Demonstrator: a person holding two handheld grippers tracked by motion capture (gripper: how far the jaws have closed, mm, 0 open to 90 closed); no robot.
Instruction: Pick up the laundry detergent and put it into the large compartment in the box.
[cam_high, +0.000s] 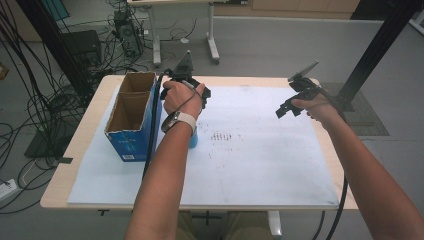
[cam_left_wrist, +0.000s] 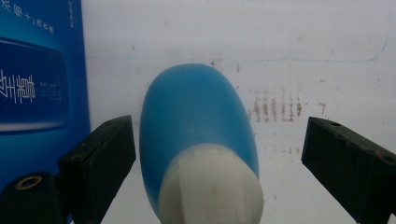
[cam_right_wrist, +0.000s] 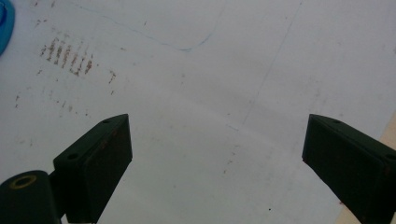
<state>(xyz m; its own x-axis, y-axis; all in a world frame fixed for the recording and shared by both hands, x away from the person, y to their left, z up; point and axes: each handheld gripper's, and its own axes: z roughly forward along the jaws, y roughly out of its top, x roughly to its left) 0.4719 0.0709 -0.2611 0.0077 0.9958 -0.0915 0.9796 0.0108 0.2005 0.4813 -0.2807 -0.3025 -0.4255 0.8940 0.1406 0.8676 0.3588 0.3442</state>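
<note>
**Blue bottle sitting between spread left fingers beside the carton**

In the left gripper view, a blue bottle (cam_left_wrist: 198, 135) with a white cap (cam_left_wrist: 210, 186) is sitting between the two black fingers (cam_left_wrist: 100, 163) of the left gripper (cam_left_wrist: 219, 163). The fingers are standing spread wide; the one at 9 o'clock is lying just beside the bottle's side, and whether it touches cannot be told, while the one at 3 o'clock is standing well apart from it. The cap end is pointing toward the camera, at 6 o'clock in that view.

In the high view, the left hand (cam_high: 181, 96) is reaching forward over the white mat (cam_high: 260, 165) on the table (cam_high: 85, 135), with the forearm running up from 6 o'clock and a watch on the wrist. A sliver of the bottle (cam_high: 194, 141) is showing just below that wrist, beside the open blue carton (cam_high: 131, 142) at its 9 o'clock.

The right hand (cam_high: 312, 102) is holding the right gripper (cam_right_wrist: 217, 163) at the mat's 2 o'clock corner, tilted down toward the mat. Its fingers (cam_right_wrist: 93, 168) are spread wide with nothing between them but the bare, scuffed mat.

The carton is carrying white printed characters on its blue side, too blurred to read.
</note>
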